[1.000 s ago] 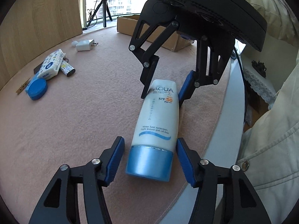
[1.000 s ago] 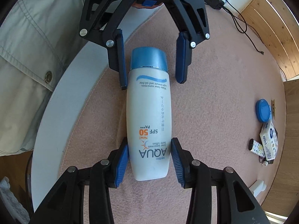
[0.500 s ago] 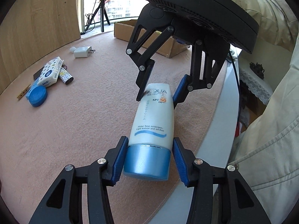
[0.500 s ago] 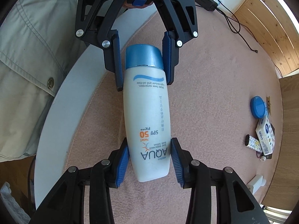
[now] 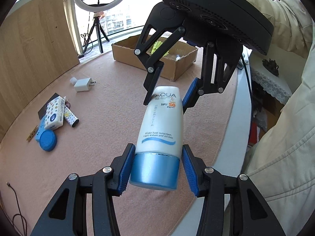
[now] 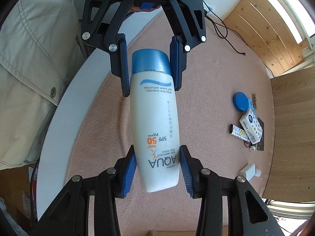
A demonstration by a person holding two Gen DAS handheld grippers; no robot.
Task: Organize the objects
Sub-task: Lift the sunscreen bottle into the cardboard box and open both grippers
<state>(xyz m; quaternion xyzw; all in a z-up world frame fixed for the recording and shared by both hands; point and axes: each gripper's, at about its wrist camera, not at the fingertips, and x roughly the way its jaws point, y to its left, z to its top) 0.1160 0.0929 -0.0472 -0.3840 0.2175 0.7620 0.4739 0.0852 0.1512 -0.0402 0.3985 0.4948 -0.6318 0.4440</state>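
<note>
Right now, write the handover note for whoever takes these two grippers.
Left gripper: shut on the blue cap of the sunscreen bottle.
Right gripper: shut on the bottle's flat end.
Bottle is held between both, clear of the pink mat.
Cardboard box sits open at the far edge, some items inside.
Left on the mat: white charger, tissue pack, small patterned tube, blue round lid.
Left to do: place the bottle, then the rest.

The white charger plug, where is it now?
In the left wrist view the white charger plug lies on the pink mat, left of the cardboard box.
</note>
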